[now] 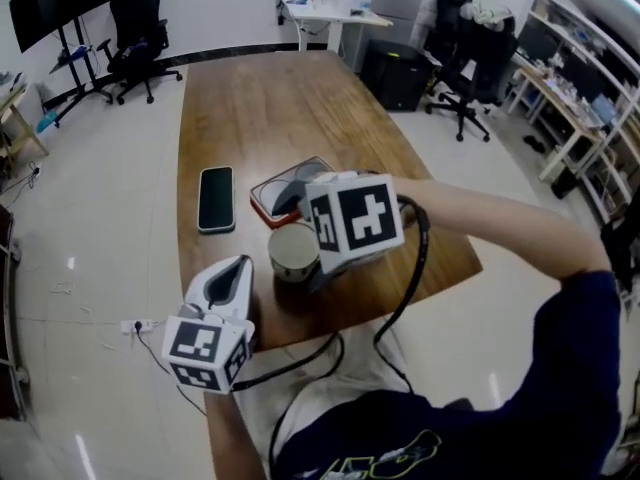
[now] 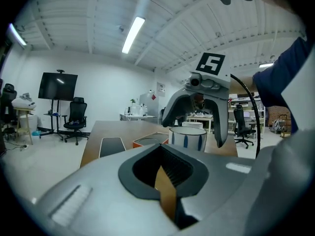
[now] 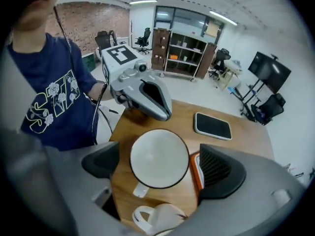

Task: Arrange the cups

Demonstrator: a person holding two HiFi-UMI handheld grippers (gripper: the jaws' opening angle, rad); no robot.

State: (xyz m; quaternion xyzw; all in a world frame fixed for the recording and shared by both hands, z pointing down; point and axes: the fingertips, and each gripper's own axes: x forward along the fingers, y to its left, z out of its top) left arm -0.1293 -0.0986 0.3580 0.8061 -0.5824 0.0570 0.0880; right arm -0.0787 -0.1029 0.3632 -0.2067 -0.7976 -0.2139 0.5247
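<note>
White cup (image 3: 159, 157), dark rim, blue side stripes

Nothing legible; only unreadable decorated lettering (image 3: 49, 101) across the person's dark-blue shirt (image 3: 34, 68)

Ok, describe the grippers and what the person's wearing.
The left gripper and right gripper have smooth light-grey shells with dark ribbed fingers. Each carries a white cube with black square markers; black cables trail off. The person wears a navy short-sleeved shirt with pale print.
</note>
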